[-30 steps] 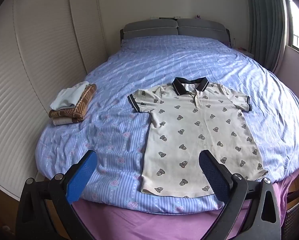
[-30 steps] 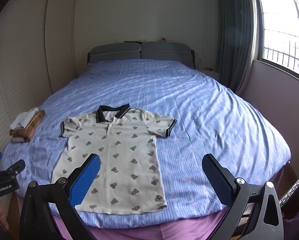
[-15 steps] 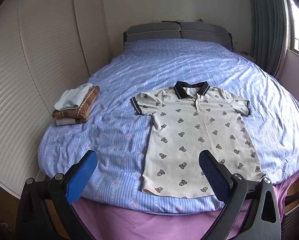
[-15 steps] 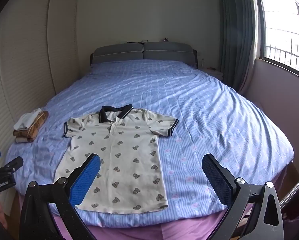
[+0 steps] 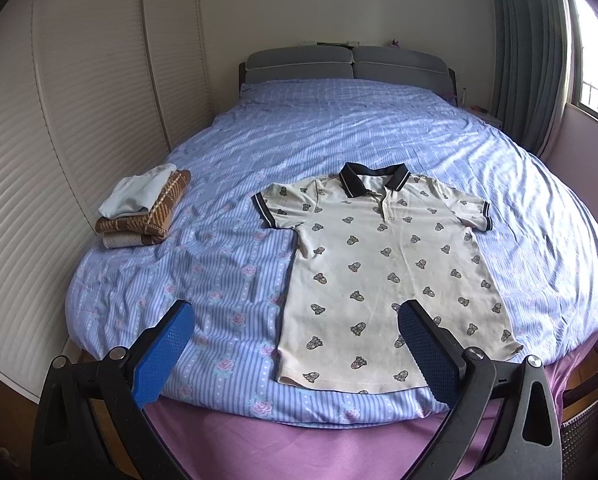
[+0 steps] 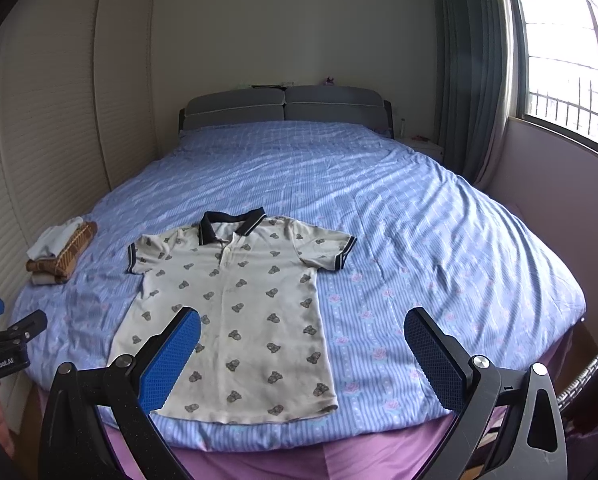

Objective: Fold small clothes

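A cream polo shirt with a dark collar and small printed figures lies spread flat, front up, on the blue striped bed, its hem near the foot edge. The left gripper hovers above the foot of the bed with its blue-padded fingers spread wide and holding nothing. The right gripper hangs likewise, its fingers wide apart and empty. A pile of folded clothes sits on the bed's left side, well apart from the shirt, near the slatted wardrobe doors
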`<state>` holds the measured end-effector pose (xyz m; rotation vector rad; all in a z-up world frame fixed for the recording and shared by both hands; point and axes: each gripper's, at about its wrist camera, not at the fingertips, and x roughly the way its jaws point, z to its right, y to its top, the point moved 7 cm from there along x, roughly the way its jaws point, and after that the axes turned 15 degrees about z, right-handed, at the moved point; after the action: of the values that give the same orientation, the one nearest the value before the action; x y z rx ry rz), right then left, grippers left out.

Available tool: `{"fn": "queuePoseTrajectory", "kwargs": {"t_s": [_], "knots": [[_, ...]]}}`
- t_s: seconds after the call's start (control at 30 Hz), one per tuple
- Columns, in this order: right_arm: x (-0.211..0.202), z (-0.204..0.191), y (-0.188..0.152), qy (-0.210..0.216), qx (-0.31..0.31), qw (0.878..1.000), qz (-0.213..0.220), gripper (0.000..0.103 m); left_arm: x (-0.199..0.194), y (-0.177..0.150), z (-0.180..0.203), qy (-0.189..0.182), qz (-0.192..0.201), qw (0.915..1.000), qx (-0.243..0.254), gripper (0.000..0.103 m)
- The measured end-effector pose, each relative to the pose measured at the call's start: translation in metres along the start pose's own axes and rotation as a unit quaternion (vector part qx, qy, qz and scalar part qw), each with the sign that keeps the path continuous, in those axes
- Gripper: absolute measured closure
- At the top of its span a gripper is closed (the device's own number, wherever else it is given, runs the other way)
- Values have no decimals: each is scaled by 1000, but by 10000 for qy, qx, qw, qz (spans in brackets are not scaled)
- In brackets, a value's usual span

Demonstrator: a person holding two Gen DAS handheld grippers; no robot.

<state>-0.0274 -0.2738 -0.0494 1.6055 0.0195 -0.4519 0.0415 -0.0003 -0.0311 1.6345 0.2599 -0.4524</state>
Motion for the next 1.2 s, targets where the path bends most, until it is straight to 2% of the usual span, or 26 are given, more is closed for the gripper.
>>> {"fn": "queuePoseTrajectory", "kwargs": {"t_s": [1.2], "knots": [[1,7,-17,-91,-2,10000,3,0,4,-11,9,-66,-21,9999,83,0]]}}
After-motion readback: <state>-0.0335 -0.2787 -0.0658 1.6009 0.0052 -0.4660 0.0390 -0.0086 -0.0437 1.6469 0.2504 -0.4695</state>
